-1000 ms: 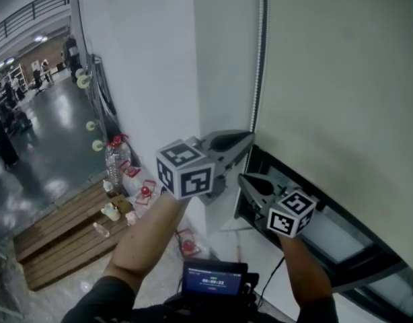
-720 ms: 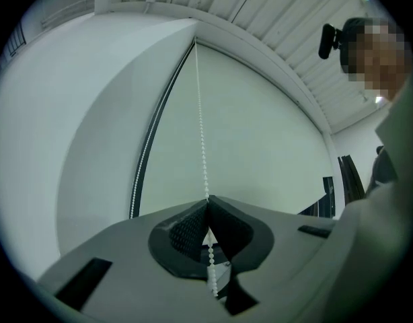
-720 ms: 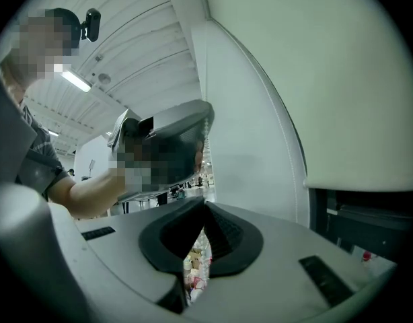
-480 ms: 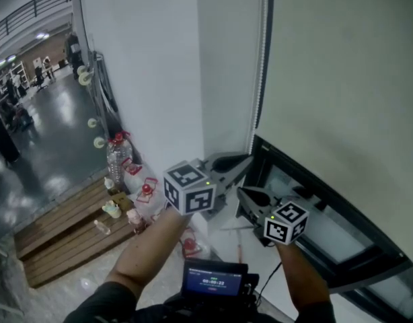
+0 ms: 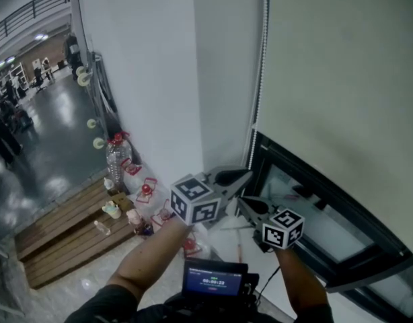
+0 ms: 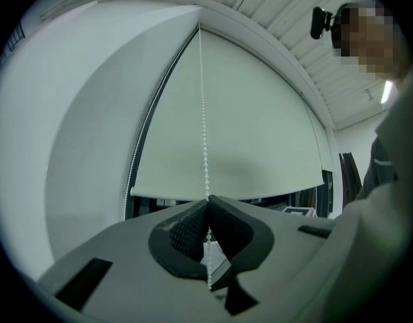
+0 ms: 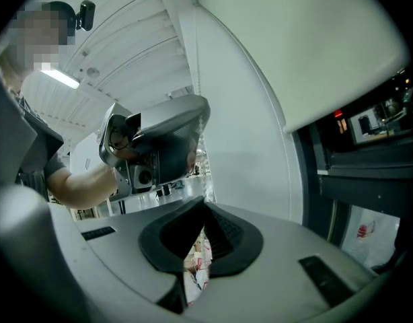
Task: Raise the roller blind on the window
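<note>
The cream roller blind (image 5: 341,79) covers most of the window, and its bottom bar (image 5: 327,194) slants over the dark glass. A white bead chain (image 5: 260,79) hangs along the blind's left edge. My left gripper (image 5: 249,173) is at the chain's lower end. In the left gripper view the chain (image 6: 203,113) runs straight down into the left gripper (image 6: 208,204), which is shut on it. My right gripper (image 5: 241,199) is just below and right of the left one, jaws shut (image 7: 205,207). No chain can be made out between its pads. The left gripper (image 7: 159,147) shows above it.
A white pillar (image 5: 146,66) stands left of the window's dark frame (image 5: 307,210). Far below lie a wooden pallet (image 5: 65,231), water bottles (image 5: 116,157) and small red items. A small screen (image 5: 213,278) sits at chest height. People stand in the distant hall.
Both grippers have come down together along the chain, still shut. The blind's bottom bar has risen a little, showing more of the glass.
</note>
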`<state>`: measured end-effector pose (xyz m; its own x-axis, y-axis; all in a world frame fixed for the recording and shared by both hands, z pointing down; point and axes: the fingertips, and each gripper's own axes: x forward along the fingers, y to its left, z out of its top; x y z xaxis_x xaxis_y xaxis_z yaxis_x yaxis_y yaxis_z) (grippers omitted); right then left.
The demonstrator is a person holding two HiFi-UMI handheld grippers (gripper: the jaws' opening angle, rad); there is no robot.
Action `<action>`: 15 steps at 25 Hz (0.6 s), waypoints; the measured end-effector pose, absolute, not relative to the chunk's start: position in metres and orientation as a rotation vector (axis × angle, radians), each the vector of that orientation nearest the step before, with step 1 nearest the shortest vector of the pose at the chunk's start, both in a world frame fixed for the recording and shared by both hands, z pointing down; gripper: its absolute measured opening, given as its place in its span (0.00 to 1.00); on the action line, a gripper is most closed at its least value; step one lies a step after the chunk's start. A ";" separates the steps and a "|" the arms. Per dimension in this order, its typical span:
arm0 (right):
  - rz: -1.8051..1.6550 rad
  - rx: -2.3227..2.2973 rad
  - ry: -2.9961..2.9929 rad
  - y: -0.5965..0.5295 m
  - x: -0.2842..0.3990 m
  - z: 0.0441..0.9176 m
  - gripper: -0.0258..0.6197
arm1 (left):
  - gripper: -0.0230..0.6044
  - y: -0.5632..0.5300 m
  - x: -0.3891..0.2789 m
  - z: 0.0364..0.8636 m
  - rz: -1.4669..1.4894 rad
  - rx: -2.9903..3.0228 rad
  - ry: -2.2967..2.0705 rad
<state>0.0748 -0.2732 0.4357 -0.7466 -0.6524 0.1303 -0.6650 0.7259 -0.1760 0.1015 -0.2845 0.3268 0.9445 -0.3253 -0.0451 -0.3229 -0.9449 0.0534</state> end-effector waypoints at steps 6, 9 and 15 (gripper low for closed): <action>0.398 1.083 -2.808 -0.271 0.076 0.467 0.04 | 0.03 -0.282 0.104 0.360 -0.012 3.043 -0.508; 0.415 1.083 -2.805 -0.270 0.078 0.475 0.04 | 0.03 -0.281 0.101 0.367 -0.026 3.033 -0.514; 0.293 1.033 -2.745 -0.264 0.078 0.475 0.05 | 0.03 -0.277 0.104 0.366 -0.005 3.055 -0.502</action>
